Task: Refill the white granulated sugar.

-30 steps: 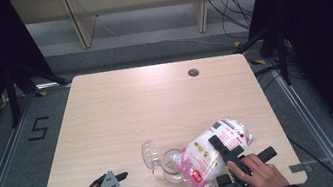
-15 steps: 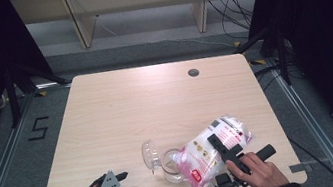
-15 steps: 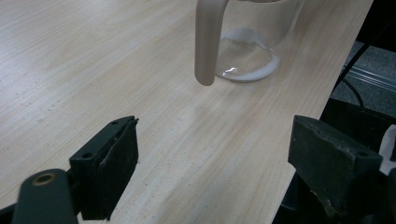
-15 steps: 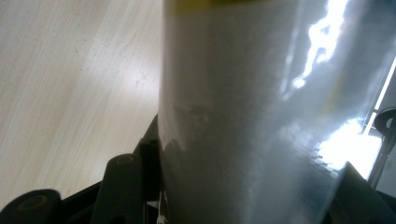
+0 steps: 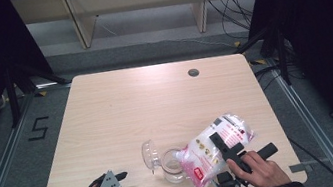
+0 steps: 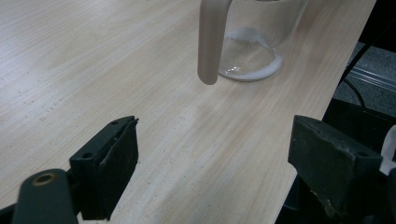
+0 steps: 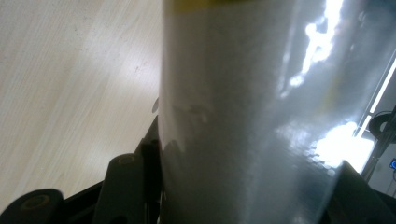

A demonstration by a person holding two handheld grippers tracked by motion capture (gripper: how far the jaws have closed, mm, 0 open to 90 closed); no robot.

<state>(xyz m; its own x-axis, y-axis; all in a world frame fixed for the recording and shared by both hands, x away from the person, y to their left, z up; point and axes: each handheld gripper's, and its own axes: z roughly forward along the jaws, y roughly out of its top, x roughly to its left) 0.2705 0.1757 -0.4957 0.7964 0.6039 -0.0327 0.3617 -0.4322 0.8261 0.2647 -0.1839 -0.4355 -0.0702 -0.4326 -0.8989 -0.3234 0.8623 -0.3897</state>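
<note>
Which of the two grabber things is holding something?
The right hand-held gripper: its jaws clamp the white bag tipped over the glass jar. The left hand-held gripper sits open on the table, holding nothing.

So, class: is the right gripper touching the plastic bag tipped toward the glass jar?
Touching. In the right gripper view the plastic bag sits pressed between the two black jaws, and the high view shows the right gripper clamped across the bag over the glass jar.
</note>
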